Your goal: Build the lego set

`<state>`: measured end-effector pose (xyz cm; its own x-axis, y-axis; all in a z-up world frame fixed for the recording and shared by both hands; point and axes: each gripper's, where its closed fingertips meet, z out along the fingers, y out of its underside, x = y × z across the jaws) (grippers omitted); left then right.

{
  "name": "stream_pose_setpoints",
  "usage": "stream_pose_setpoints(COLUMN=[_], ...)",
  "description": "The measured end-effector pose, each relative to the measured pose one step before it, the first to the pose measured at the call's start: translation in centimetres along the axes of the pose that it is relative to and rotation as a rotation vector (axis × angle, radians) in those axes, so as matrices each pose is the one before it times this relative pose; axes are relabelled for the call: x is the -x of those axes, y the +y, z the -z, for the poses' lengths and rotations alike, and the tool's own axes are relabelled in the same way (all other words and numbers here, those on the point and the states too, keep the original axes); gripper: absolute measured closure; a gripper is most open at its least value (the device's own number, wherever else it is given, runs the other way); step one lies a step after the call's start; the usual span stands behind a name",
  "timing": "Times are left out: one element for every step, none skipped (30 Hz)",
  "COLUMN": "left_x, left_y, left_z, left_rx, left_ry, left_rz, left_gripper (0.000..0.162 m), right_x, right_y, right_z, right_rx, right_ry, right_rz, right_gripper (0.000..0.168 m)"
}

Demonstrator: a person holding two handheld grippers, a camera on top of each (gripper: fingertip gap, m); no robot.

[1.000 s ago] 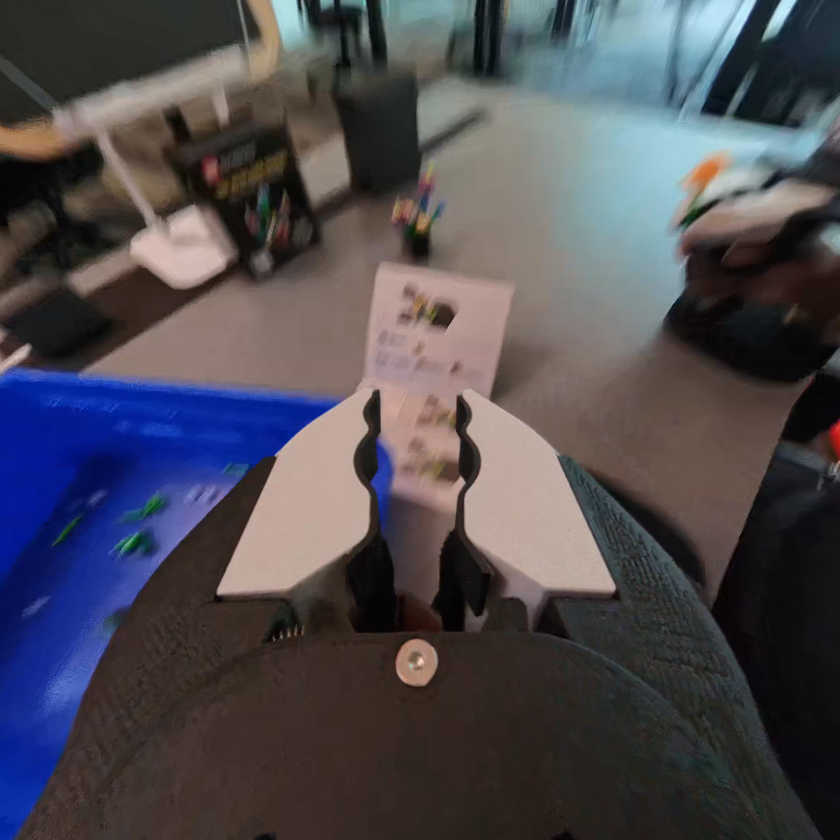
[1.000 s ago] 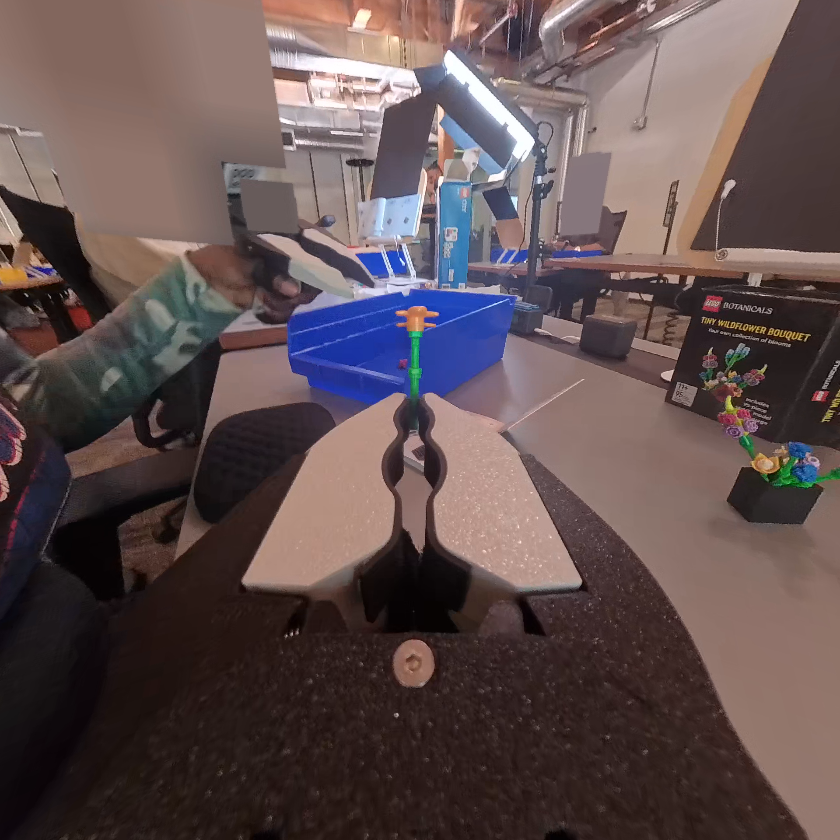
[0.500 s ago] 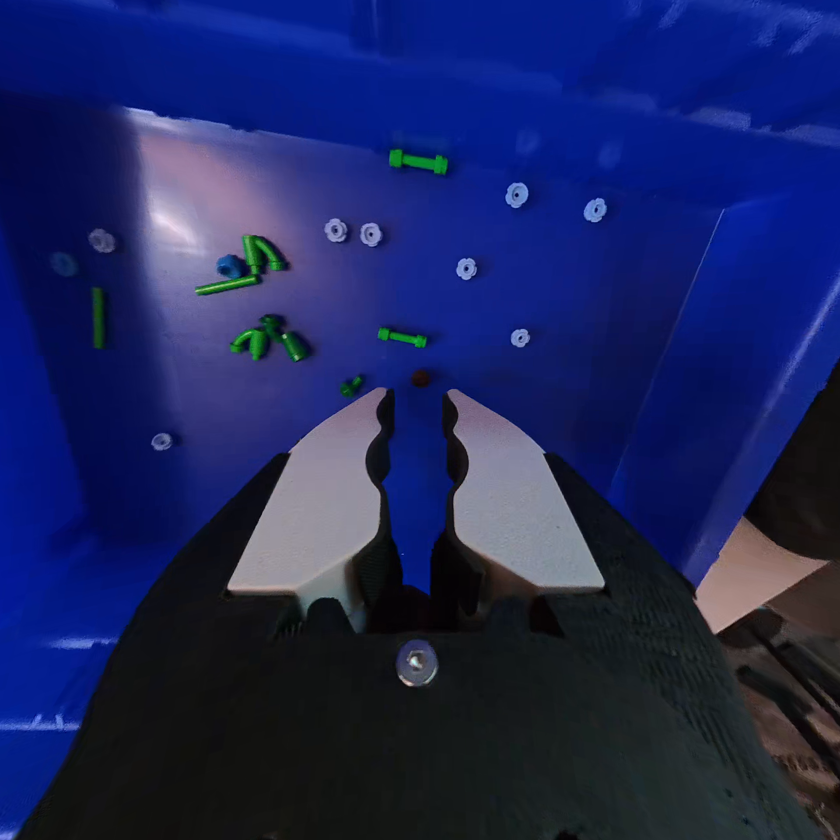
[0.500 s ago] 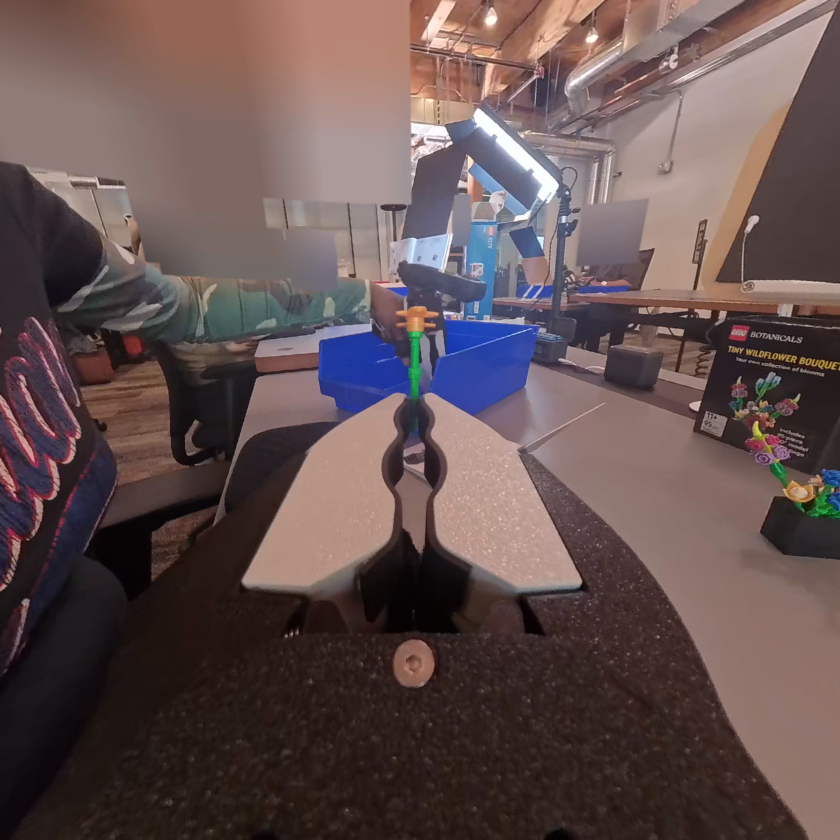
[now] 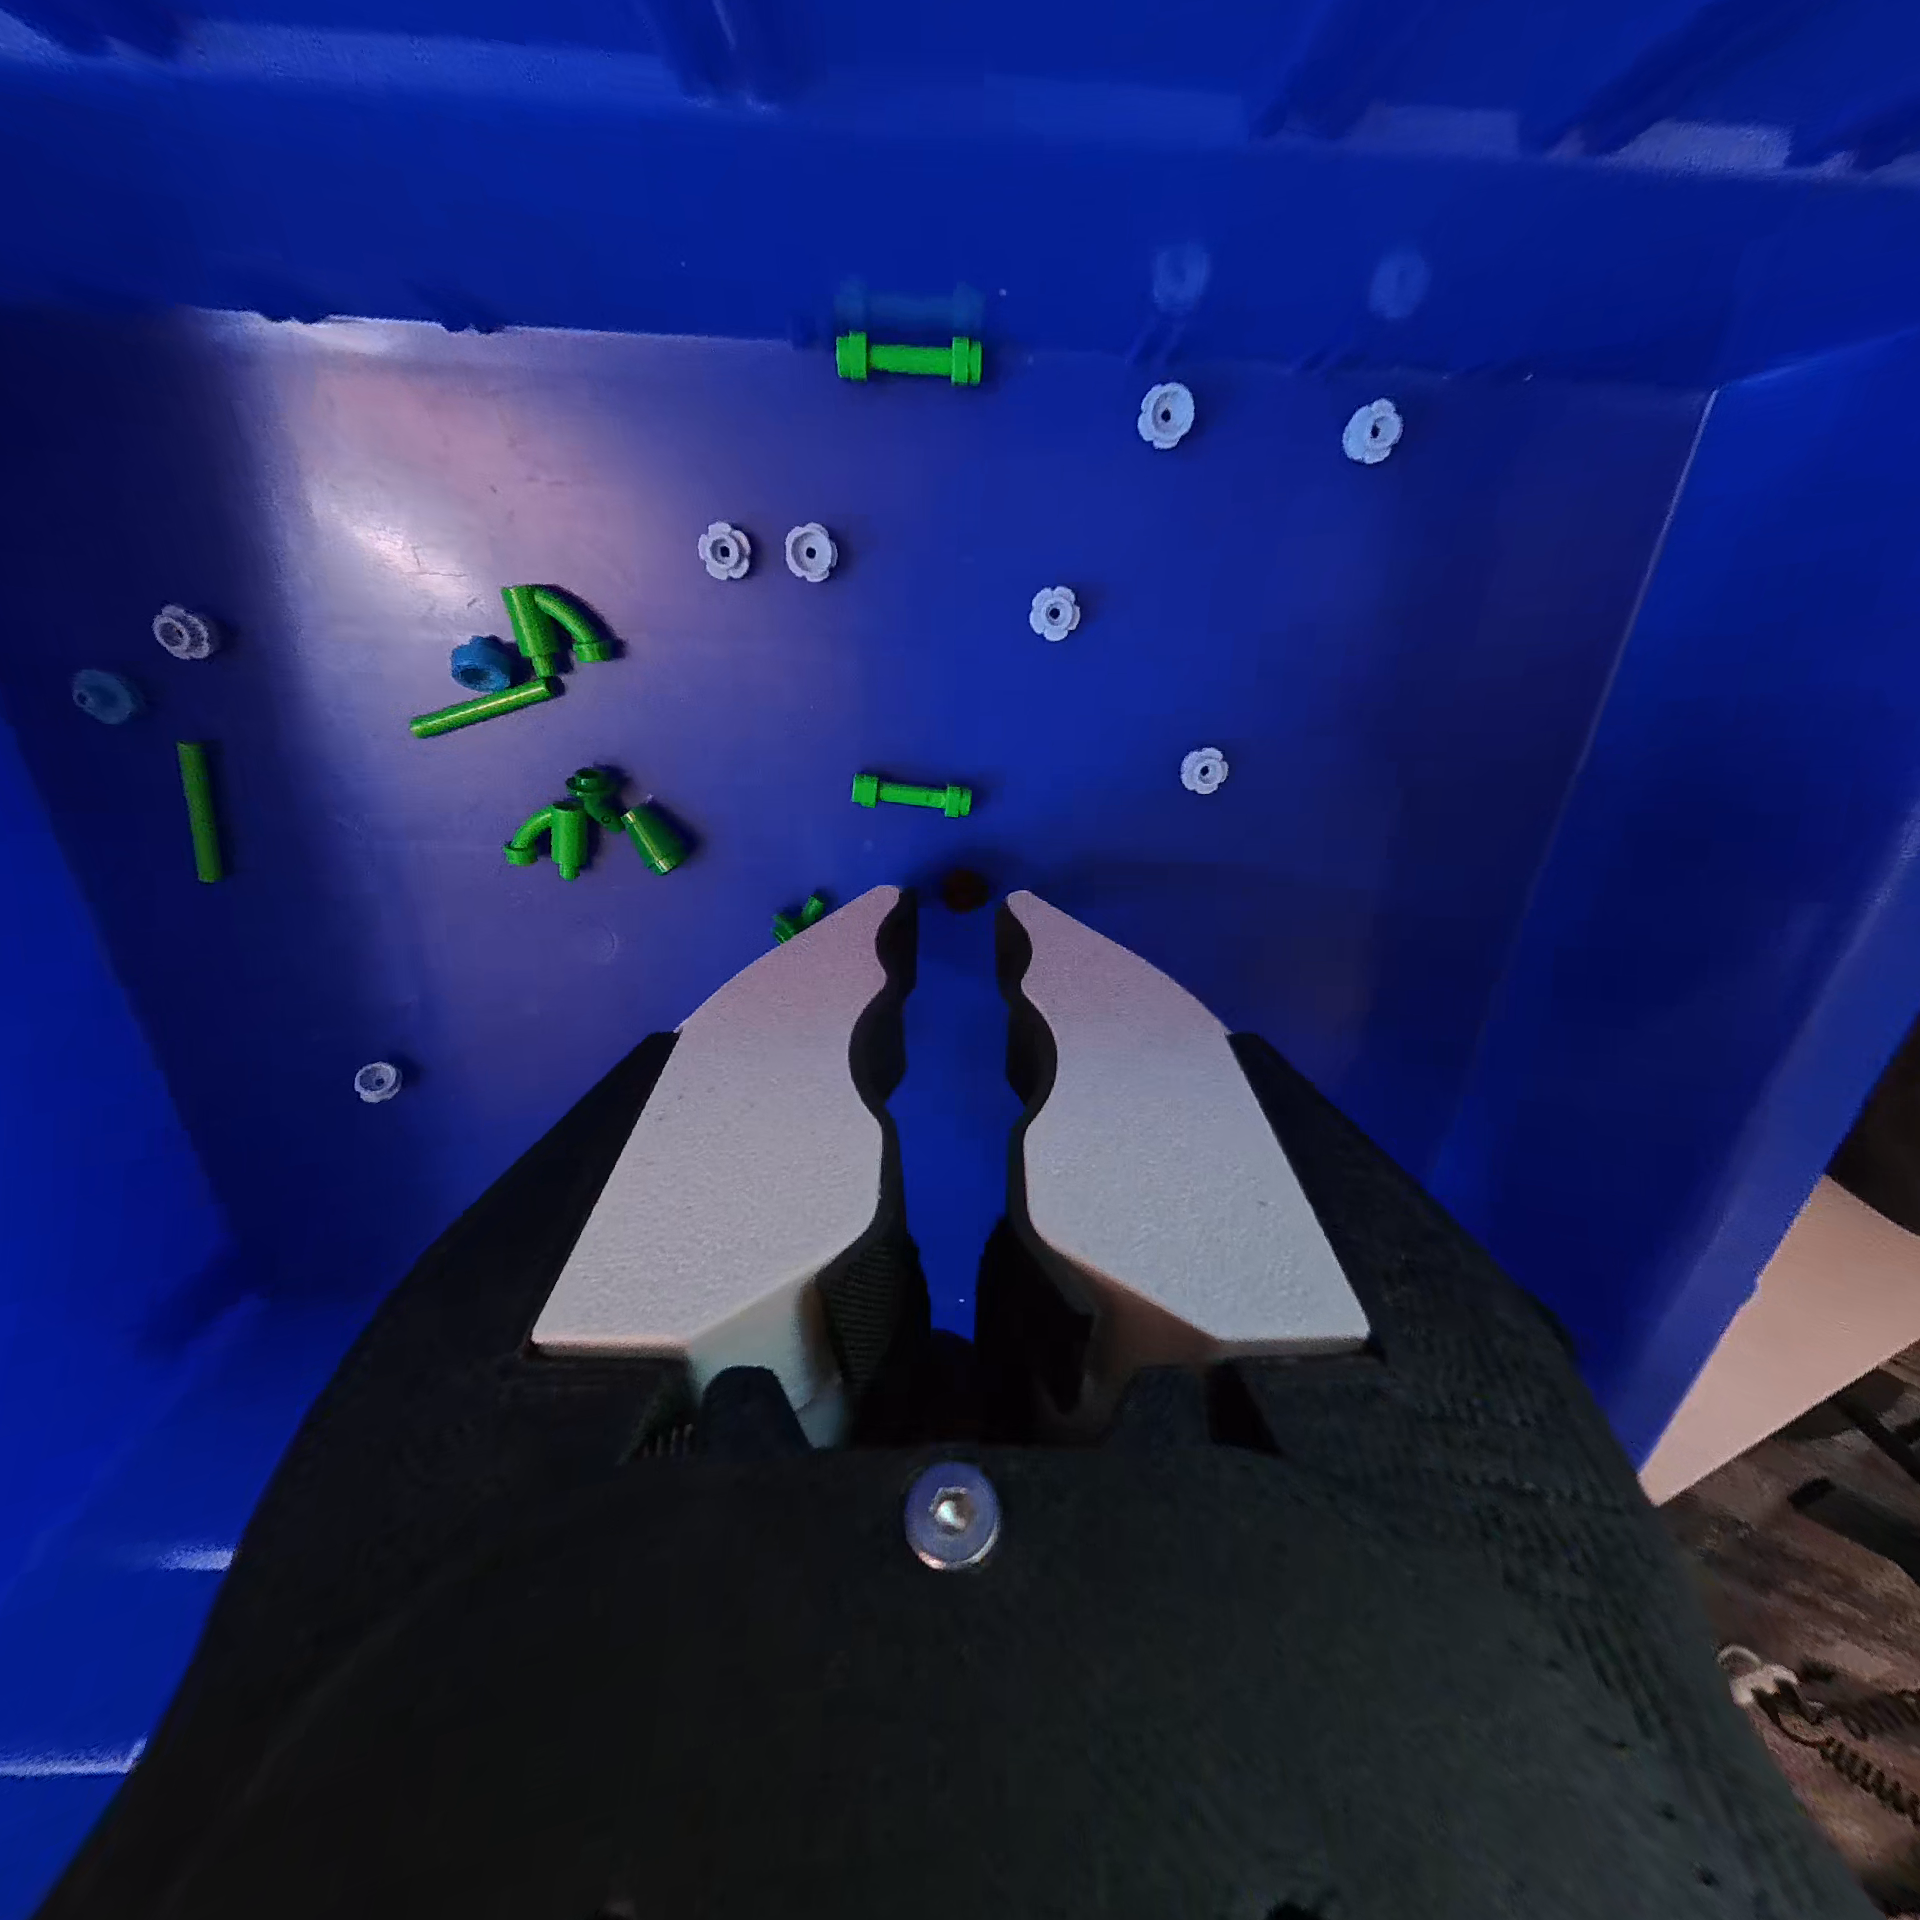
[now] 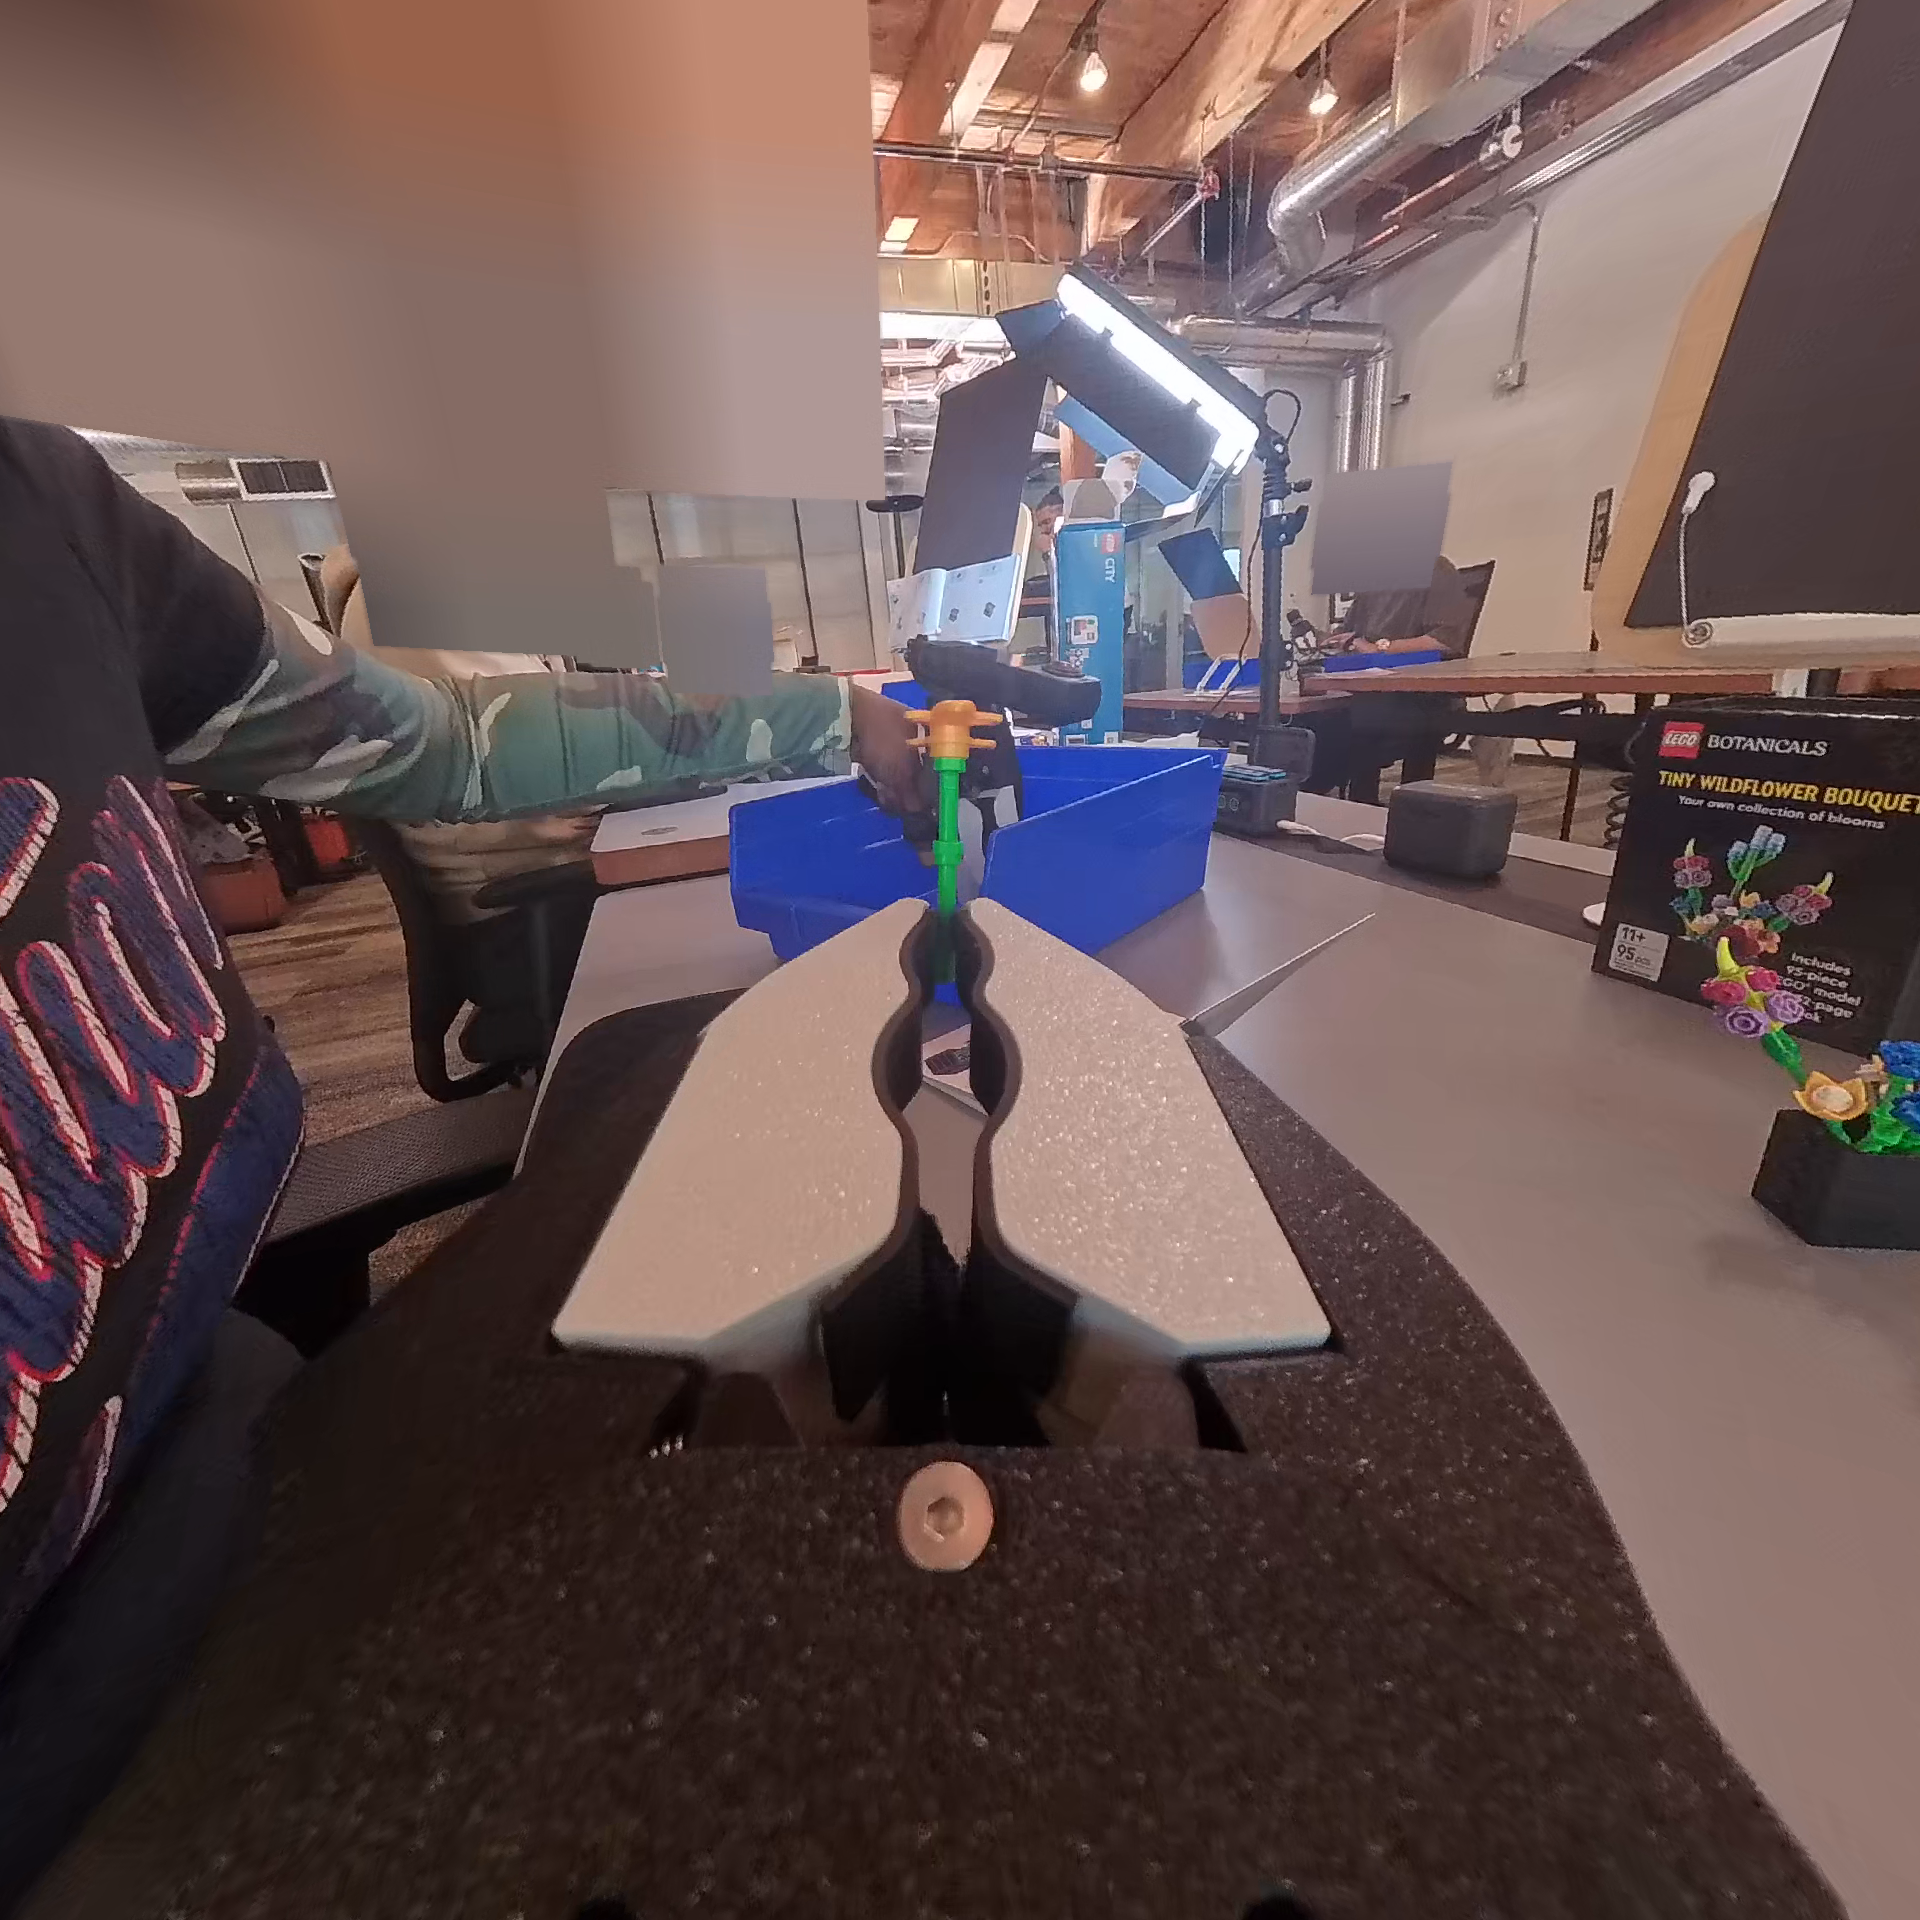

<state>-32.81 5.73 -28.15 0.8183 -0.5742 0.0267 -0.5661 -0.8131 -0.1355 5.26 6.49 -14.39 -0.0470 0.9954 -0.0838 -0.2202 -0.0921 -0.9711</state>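
The left tool (image 5: 956,909), parted, has dipped into the blue bin (image 5: 1662,831); the right tool (image 6: 945,914) pinches an orange-topped green stem (image 6: 947,831).

Left gripper (image 5: 951,909): two pale grey fingers with wavy black-lined inner edges, black textured body, silver hex screw (image 5: 951,1515) at centre. Right gripper (image 6: 948,914): same build, speckled grey fingers, tan screw (image 6: 943,1515). Person: camouflage long sleeve (image 6: 499,732), dark top with red-white-blue lettering (image 6: 94,1039).
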Motion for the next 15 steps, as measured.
stream_pose_setpoints(left_x=[0.061,0.040,-0.016,-0.038,-0.006,-0.022,-0.009,0.019,0.015,-0.027,-0.146,-0.311,-0.606,-0.987,-1.385], left_y=[-0.004,-0.122,-0.105,-0.007,-0.004,0.067,0.030,0.019,-0.112,-0.374,-0.584,-0.794,-1.065,-1.372,-1.595], left_z=[-0.064,0.015,-0.004,-0.067,0.009,0.010,0.013,0.075,0.263,0.514,0.784,0.999,1.171,1.253,1.232], left_rx=[0.0014,-0.0074,-0.0058,0.0005,-0.0007,0.0036,-0.0001,-0.0014,-0.0121,-0.0317,-0.0467,-0.0567,-0.0699,-0.0839,-0.0915], left_ry=[-0.0047,-0.0012,0.0034,0.0065,0.0037,0.0031,0.0002,-0.0032,-0.0065,-0.0065,-0.0036,-0.0031,-0.0001,0.0038,0.0074], left_rz=[-0.0036,-0.0020,0.0033,0.0062,0.0053,0.0010,-0.0023,-0.0019,0.0004,0.0028,0.0079,0.0110,0.0077,0.0027,-0.0066], left_gripper=[0.148,0.149,0.150,0.153,0.153,0.153,0.153,0.153,0.153,0.153,0.153,0.153,0.153,0.153,0.154], right_x=[-0.016,-0.014,-0.024,-0.014,-0.010,0.003,0.024,0.039,0.044,0.087,0.095,0.135,0.157,0.179,0.186], right_y=[0.000,-0.001,0.011,0.019,0.028,0.050,0.062,0.067,0.085,0.091,0.077,0.059,0.085,0.152,0.203], right_z=[0.000,0.000,-0.006,-0.002,-0.016,-0.027,-0.042,-0.056,-0.068,-0.078,-0.092,-0.091,-0.116,-0.139,-0.165], right_rx=[0.0000,0.0000,0.0002,0.0007,0.0018,0.0030,0.0041,0.0056,0.0066,0.0068,0.0064,0.0059,0.0082,0.0135,0.0171], right_ry=[0.0010,0.0007,0.0003,0.0003,-0.0003,-0.0005,-0.0008,-0.0013,-0.0012,-0.0031,-0.0041,-0.0054,-0.0068,-0.0074,-0.0070], right_rz=[0.0005,-0.0008,-0.0016,-0.0016,-0.0009,0.0001,0.0019,0.0036,0.0054,0.0069,0.0077,0.0100,0.0104,0.0091,0.0108], right_gripper=[0.166,0.165,0.165,0.165,0.165,0.165,0.165,0.165,0.165,0.165,0.165,0.165,0.165,0.165,0.165])
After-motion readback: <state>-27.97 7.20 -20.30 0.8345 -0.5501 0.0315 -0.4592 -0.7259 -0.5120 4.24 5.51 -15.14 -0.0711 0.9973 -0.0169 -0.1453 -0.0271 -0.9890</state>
